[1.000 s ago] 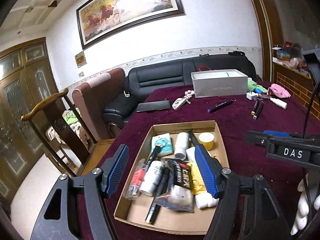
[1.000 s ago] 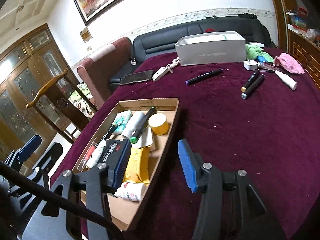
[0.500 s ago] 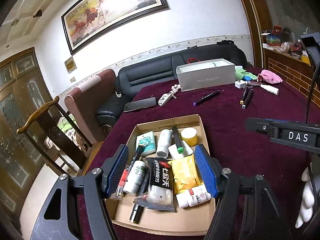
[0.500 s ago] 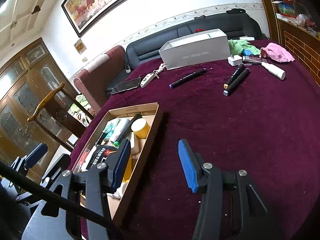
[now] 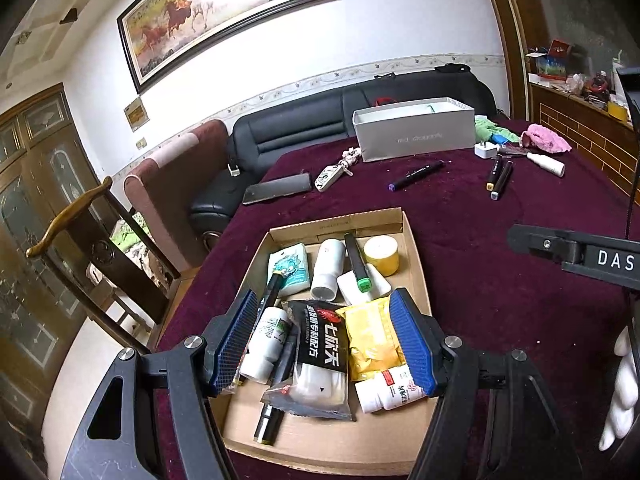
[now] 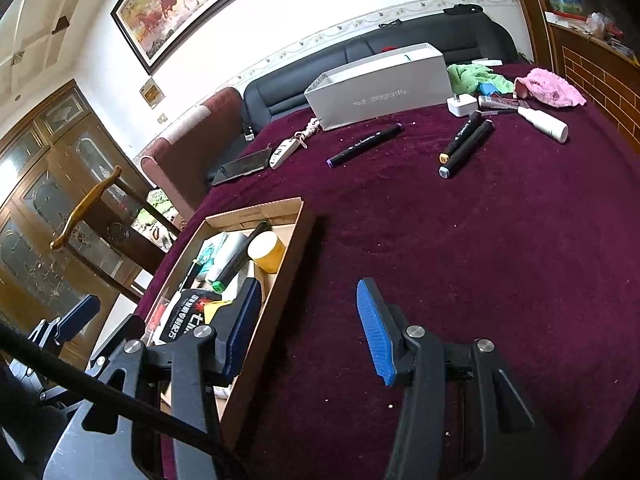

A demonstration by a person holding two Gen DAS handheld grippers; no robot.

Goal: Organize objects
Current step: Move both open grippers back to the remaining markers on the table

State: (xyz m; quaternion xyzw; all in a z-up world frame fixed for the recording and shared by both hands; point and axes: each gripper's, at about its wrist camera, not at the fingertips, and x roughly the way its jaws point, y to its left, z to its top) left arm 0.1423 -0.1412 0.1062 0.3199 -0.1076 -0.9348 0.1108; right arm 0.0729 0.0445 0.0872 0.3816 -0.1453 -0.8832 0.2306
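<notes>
Step looks like approach / pre-pick, nothing held yet. L gripper (image 5: 324, 340) hangs over the near half of the cardboard tray (image 5: 416, 264), jaws apart w/ nothing pinched; black sachet (image 5: 320, 356) and yellow packet (image 5: 370, 340) show between the pads but lie flat in the tray below, contact w/ pads not evident. R gripper (image 6: 308, 328) also parted and empty, above the maroon tablecloth (image 6: 500, 260) just beside the tray's right wall; its left pad overlaps the tray edge in view. Tray sits at the near-left part of the table, packed: green-cap marker (image 5: 357, 260), white bottle (image 5: 330, 268), yellow jar (image 5: 382, 254). Loose items well apart toward the far side: purple-cap marker (image 6: 366, 145), long axis diagonal, purple cap toward near-left, other end toward the white box (image 6: 380, 88); marker pair (image 6: 466, 148) lying side by side, caps pointing near-left, both roughly parallel. Next move prob: R reaches out to a loose marker, turns the pads across its long axis, closes mid-barrel.
</notes>
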